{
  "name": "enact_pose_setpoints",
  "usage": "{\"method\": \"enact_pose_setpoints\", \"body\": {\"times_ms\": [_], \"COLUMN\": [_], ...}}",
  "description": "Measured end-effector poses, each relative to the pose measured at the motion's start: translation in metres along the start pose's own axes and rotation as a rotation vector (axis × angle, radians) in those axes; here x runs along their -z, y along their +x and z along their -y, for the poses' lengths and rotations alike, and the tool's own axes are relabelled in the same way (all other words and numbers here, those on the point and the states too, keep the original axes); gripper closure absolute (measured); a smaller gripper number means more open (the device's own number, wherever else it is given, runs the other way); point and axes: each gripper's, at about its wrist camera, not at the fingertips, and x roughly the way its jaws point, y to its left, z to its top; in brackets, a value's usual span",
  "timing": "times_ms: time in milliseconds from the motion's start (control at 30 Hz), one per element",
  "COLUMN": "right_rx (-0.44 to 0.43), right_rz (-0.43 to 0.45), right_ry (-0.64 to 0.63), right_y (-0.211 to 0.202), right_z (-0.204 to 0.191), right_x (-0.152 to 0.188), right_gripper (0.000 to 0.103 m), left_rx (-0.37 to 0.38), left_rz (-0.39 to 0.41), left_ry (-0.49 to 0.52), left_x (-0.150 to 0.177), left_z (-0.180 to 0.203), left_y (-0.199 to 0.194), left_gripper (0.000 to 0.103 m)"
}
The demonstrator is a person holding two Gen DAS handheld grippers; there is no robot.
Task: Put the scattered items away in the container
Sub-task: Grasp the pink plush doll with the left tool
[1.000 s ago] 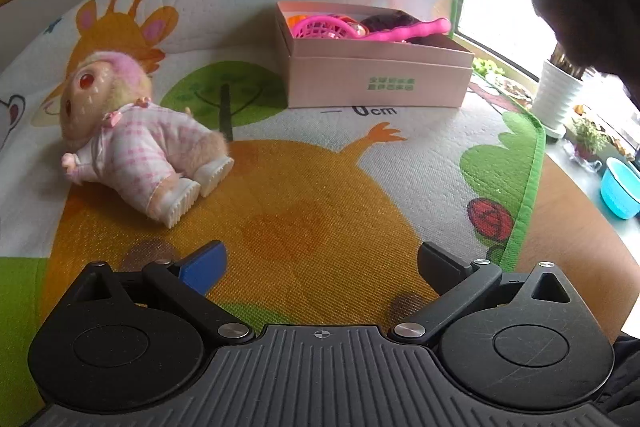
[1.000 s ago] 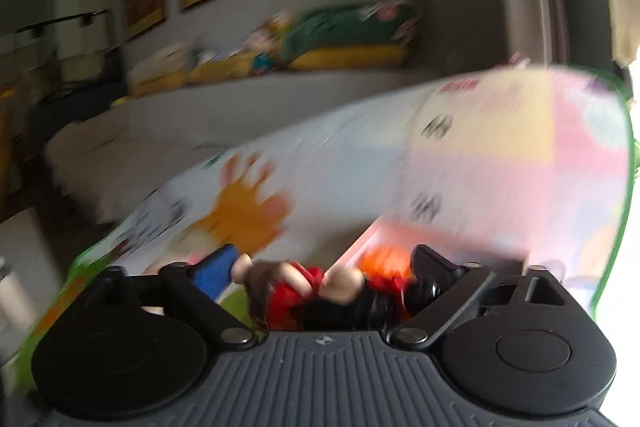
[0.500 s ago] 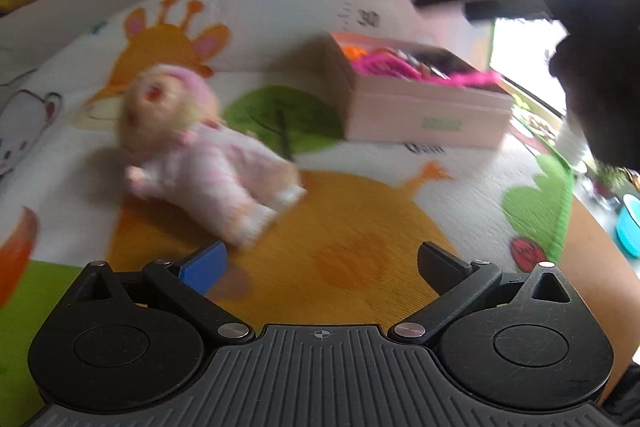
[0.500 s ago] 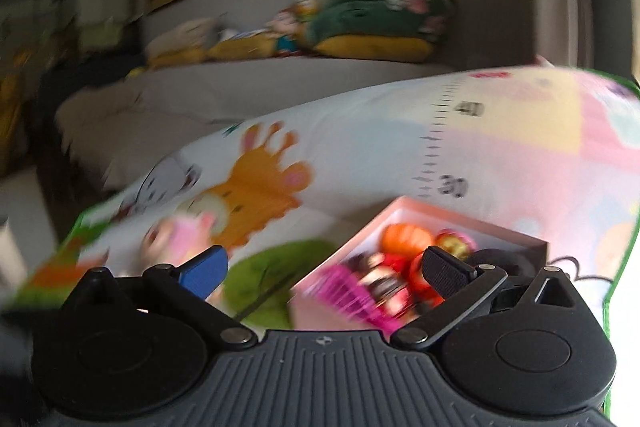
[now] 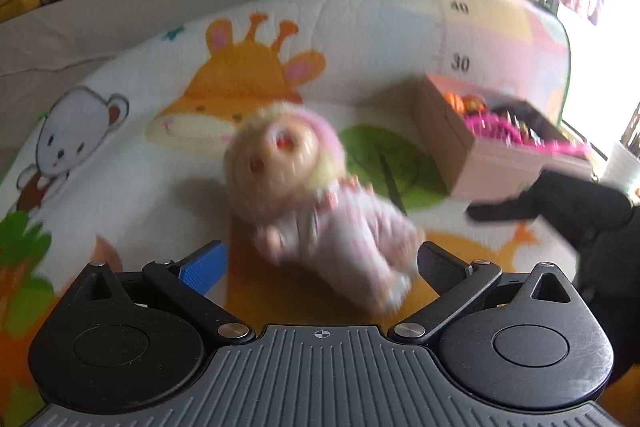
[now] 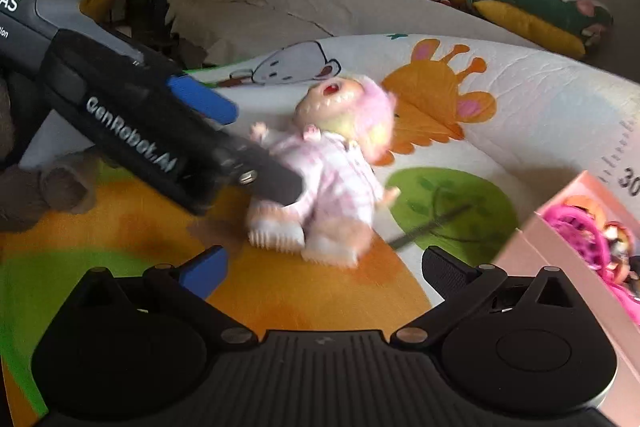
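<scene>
The doll in pink checked pyjamas is seen lying on its back on the play mat, outside the container, blurred in both views; from the left wrist view it lies at about 12 o'clock just ahead of the left gripper, whose jaws are spread wide and hold nothing, one finger seen on either side of the doll's legs; in the right wrist view one left fingertip appears to lie over the doll's leg, though contact cannot be told for blur. The pink box is seen at about 2 o'clock, well apart from the doll, with a magenta racket-like toy and several small orange and dark toys already inside. The right gripper is likewise wide and empty, the doll at its 12 o'clock, the box at 3 o'clock. The task is judged largely done; the doll is the one scattered item seen left on the mat.
</scene>
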Motion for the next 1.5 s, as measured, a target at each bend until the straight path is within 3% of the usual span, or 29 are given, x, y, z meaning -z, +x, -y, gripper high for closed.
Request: {"method": "enact_pose_setpoints", "body": {"times_ms": [300,567,733,833,1000,1067,1167,1233,1367,1500], "right_rx": [-0.019,-0.049,-0.039,-0.01,-0.065,-0.076,-0.101,-0.098,-0.029,0.065], "right_rz": [-0.041,-0.034,-0.028,-0.008,-0.02,-0.03,-0.06,-0.061,-0.078,-0.101], "right_ry": [0.159,0.231,0.241,0.191,0.142,0.115,0.09,0.085,0.104,0.133], "right_y": [0.037,0.033,0.031,0.029,0.039,0.037,0.027,0.018,-0.001,-0.015], "right_z": [0.016,0.027,0.031,0.024,0.012,0.008,0.003,0.001,0.005,0.017], "right_x": [-0.015,-0.006,-0.004,-0.008,-0.015,-0.015,-0.007,0.001,0.014,0.023], "right_gripper": [0.0,0.009,0.009,0.004,0.0,0.006,0.025,0.027,0.027,0.026], "left_rx": [-0.036,0.034,0.073,0.114,0.211,0.223,0.24,0.255,0.217,0.13], "left_rz": [0.07,-0.037,-0.06,-0.094,-0.165,-0.166,-0.168,-0.16,-0.107,-0.052], "left_ry": [0.067,0.018,-0.006,-0.04,-0.1,-0.101,-0.104,-0.096,-0.022,0.022], "left_x": [-0.047,-0.042,-0.035,-0.032,-0.02,-0.015,-0.006,-0.002,0.004,0.0], "left_z": [-0.006,-0.01,-0.008,-0.009,-0.009,-0.006,-0.003,0.0,0.011,0.01], "left_y": [0.047,0.084,0.076,0.071,0.06,0.05,0.036,0.024,0.0,-0.013], "left_gripper": [0.0,0.0,0.0,0.0,0.0,0.0,0.0,0.0,0.0,0.0]}}
